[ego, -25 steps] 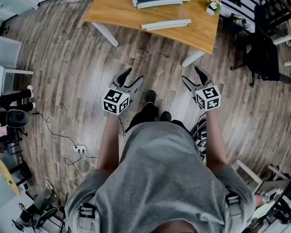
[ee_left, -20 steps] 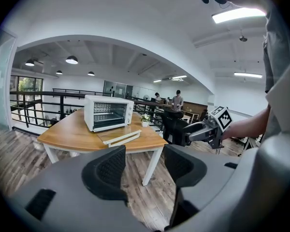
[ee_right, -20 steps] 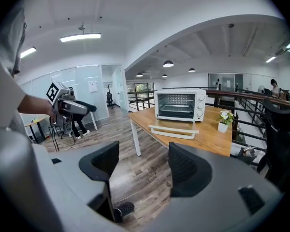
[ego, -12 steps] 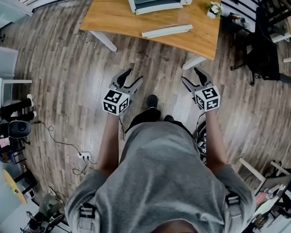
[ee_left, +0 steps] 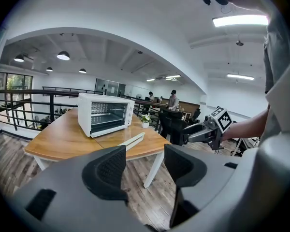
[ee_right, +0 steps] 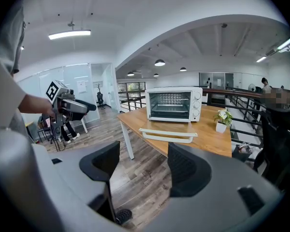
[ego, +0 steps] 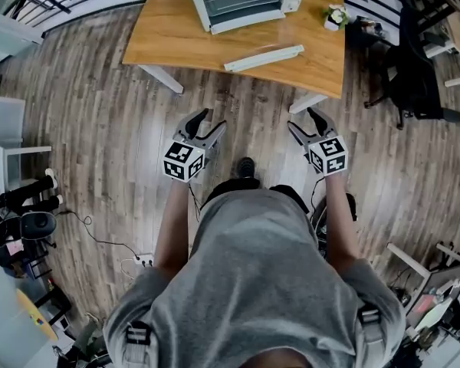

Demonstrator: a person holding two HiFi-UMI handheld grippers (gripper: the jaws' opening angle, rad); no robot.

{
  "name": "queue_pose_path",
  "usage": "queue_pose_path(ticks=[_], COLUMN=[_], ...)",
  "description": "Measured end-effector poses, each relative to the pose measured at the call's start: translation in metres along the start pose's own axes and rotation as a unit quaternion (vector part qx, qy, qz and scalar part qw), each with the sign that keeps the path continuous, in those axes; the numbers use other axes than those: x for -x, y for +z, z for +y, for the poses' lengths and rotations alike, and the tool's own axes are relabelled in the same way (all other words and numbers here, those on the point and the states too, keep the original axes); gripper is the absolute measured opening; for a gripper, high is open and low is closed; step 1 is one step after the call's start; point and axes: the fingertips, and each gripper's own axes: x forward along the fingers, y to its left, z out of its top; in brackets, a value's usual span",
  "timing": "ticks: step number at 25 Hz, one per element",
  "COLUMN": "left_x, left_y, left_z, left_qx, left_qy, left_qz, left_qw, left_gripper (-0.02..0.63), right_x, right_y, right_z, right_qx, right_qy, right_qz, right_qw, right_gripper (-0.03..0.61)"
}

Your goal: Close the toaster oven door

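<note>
A white toaster oven stands on a wooden table at the top of the head view. Its door hangs open and lies flat toward the table's near edge. The oven and door show ahead in the left gripper view, and the oven with its door in the right gripper view. My left gripper and right gripper are held over the floor, well short of the table. Both are open and empty.
A small potted plant sits at the table's right end. A black office chair stands right of the table. White furniture, black equipment and cables lie at the left. A railing runs behind the table.
The table and oven have slid lower in the head view as I step closer. Both grippers keep the same pose, open.
</note>
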Motion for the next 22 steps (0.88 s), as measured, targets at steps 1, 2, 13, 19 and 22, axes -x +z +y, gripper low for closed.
queue_pose_path(ticks=[1,2,13,19,22], left_x=[-0.002,-0.003,-0.010,-0.018,-0.019], left_y=[0.002,0.003,0.009,0.010,0.014], left_z=[0.004,0.007,0.032,0.030,0.035], left_qx=[-0.001,-0.001,0.001,-0.010,-0.012], left_qy=[-0.002,-0.005,-0.026,-0.042,-0.040], left_qz=[0.000,0.000,0.002,0.007,0.005], left_qw=[1.0000,1.0000,0.9997,0.9990,0.9991], left_gripper=[0.259,0.259,0.259,0.259,0.259], right_x=[-0.003,-0.005,-0.021,-0.010,-0.011], right_y=[0.002,0.003,0.010,0.009,0.003], right_z=[0.000,0.000,0.006,-0.003,-0.007], right_qx=[-0.001,-0.001,-0.009,-0.015,-0.021], right_qy=[-0.002,-0.004,-0.022,-0.043,-0.046], right_qz=[0.000,0.000,0.006,0.003,0.008], right_qw=[1.000,1.000,1.000,0.999,0.999], right_gripper=[0.324,0.324,0.321,0.316,0.314])
